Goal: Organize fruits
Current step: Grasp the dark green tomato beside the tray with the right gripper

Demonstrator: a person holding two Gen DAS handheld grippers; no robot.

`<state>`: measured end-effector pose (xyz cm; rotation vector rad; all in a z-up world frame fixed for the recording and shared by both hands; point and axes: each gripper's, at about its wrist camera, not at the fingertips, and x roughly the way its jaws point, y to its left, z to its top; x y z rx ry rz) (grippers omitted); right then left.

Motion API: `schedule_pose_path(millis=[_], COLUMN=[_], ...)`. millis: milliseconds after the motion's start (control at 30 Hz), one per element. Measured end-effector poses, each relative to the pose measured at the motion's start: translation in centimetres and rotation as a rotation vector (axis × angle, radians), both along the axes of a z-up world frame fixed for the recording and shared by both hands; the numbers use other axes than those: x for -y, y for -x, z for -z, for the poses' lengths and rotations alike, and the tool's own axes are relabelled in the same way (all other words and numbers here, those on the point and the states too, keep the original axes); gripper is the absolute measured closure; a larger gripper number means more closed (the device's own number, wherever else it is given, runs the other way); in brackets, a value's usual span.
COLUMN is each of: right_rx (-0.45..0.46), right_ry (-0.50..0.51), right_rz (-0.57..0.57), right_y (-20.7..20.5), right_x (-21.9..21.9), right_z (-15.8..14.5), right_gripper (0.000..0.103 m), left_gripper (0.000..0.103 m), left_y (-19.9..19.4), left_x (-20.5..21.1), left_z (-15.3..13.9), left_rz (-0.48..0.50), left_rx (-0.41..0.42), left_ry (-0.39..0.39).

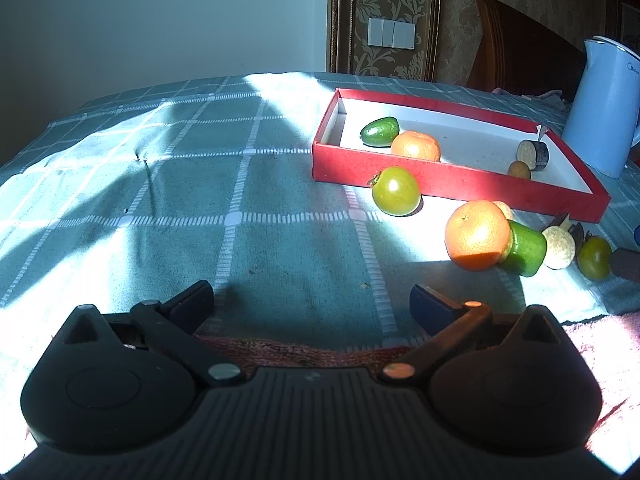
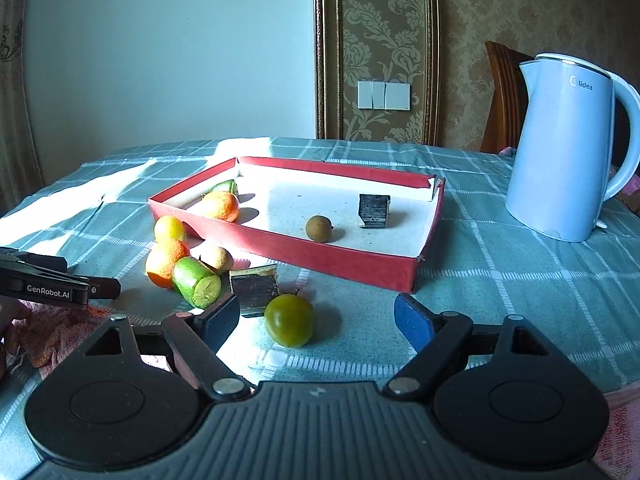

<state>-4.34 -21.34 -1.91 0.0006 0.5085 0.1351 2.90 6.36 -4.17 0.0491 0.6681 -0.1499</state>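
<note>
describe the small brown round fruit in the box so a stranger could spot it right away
Find the red box with the white floor, left of the blue kettle. Inside, near its front wall, sits a small brown round fruit, just left of a dark block. It is the only brown ball in the box.

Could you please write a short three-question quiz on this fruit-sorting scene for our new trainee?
1. True or false: the shallow red cardboard box already holds an orange mandarin.
2. How many items lie inside the box?
3. Which fruit lies nearest the right tool: A) round green tomato, B) small brown longan, C) cut green cucumber piece?

Key: 1 true. 2 four: green fruit, mandarin, longan, dark block. 3 A.
</note>
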Motion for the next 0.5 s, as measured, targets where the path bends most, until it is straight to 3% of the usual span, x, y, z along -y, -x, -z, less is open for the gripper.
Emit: schedule_pose_path(millis=[167,233,400,500], right_rx=[-0.053,-0.065,-0.081,-0.084], right_ry=[0.013,0.018,0.033,0.049], right_rz=[-0.034,-0.038,-0.047,-0.041], right_y=[-1.6,-2.0,-2.7,-2.9], right_x=[-0.9,-1.1,-1.5,-1.7], right_z=[0.6,0.8,1.3,1.7], right_gripper=[0.043,0.043,0.057,0.06], left_gripper=[0.0,0.0,0.0,0.0], left_y=[0.0,0.0,0.0,0.1], left_x=[0.1,0.1,0.1,0.1], left_z=[0.0,0.0,0.0,0.0], left_rz=[0.001,0.001,0.001,0.001], left_rx=[-0.001,-0.001,-0.001,-0.001], left_ry=[-0.008,-0.009,-0.009,-0.009])
